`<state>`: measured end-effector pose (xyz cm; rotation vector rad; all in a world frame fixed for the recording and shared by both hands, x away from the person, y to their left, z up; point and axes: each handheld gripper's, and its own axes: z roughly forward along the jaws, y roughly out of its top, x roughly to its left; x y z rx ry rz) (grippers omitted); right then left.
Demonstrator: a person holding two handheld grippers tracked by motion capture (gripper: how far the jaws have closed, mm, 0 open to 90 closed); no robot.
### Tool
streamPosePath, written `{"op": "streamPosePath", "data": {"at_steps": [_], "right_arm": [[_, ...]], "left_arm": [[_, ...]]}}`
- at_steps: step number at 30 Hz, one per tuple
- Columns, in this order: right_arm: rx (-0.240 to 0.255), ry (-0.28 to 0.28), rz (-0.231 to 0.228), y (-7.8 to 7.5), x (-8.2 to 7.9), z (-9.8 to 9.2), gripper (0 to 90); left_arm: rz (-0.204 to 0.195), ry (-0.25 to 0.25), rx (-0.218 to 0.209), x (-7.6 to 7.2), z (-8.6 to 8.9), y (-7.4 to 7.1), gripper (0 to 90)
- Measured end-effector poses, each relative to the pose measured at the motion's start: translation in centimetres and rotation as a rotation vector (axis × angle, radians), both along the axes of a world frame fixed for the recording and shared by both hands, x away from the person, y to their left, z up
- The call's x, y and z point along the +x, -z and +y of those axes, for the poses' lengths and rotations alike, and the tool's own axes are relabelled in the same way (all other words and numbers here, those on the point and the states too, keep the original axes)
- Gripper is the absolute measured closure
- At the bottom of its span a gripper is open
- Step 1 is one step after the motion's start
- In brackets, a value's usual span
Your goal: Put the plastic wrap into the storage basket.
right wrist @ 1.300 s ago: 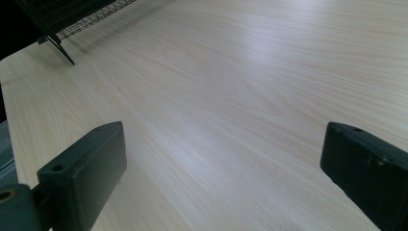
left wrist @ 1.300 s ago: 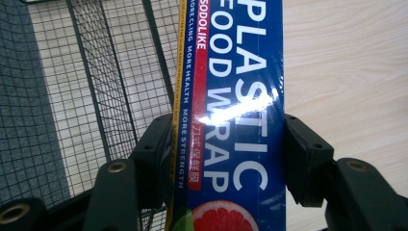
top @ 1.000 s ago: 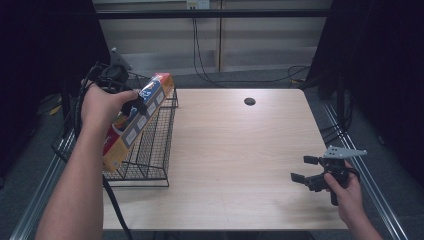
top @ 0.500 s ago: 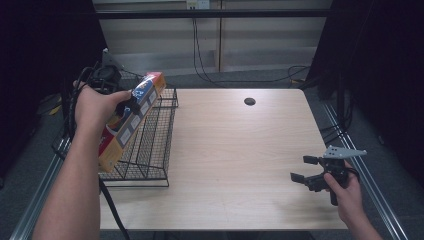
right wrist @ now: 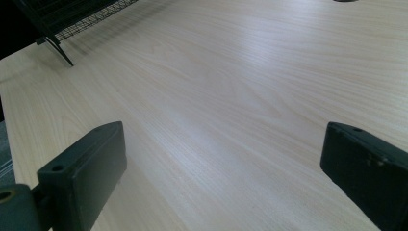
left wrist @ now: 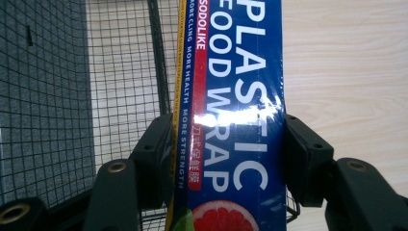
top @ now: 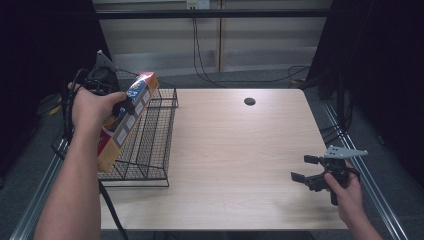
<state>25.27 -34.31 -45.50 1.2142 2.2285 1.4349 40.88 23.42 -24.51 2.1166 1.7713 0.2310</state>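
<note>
Since a second ago, left claw (top: 125, 107), clamped on the wrap box (top: 122, 127), has drifted left over the rack (top: 150, 145), probably toward placing it. Right claw (top: 306, 170) idle, agape.

One wrap box (top: 125, 120), one wire rack (top: 150, 145).

Left gripper (top: 121, 106) clamped on plastic wrap box (top: 125, 120), box tilted over the wire rack (top: 150, 145) at table's left edge. Right gripper (top: 303, 168) jaws apart, low over bare table (top: 240, 150), near right.
</note>
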Motion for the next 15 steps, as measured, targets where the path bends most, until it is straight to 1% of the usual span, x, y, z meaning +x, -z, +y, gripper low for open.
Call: {"op": "streamPosePath", "data": {"at_steps": [4, 7, 8, 11, 13, 15], "right_arm": [[-0.003, 0.002, 0.0, 0.0, 0.0, 0.0, 2.1], [-0.003, 0.003, -0.002, 0.0, 0.0, 0.0, 2.1], [-0.002, 0.001, 0.0, 0.0, 0.0, 0.0, 2.1], [-0.003, 0.003, 0.0, 0.0, 0.0, 0.0, 2.1], [-0.003, 0.005, -0.001, 0.0, 0.0, 0.0, 2.1], [-0.004, 0.002, 0.0, 0.0, 0.0, 0.0, 2.1]], "left_arm": [[-0.012, -0.024, -0.001, 0.0, 0.3, 0.0, 43.8], [-0.02, -0.034, 0.011, 0.1, 0.5, 0.1, 43.8], [-0.024, -0.043, 0.007, 0.1, 0.6, 0.1, 43.8], [-0.019, -0.054, 0.005, 0.0, 0.9, 0.1, 43.8], [-0.028, -0.074, 0.007, 0.0, 1.2, 0.1, 43.8], [-0.03, -0.076, 0.006, -0.1, 1.5, 0.0, 43.8]]}}
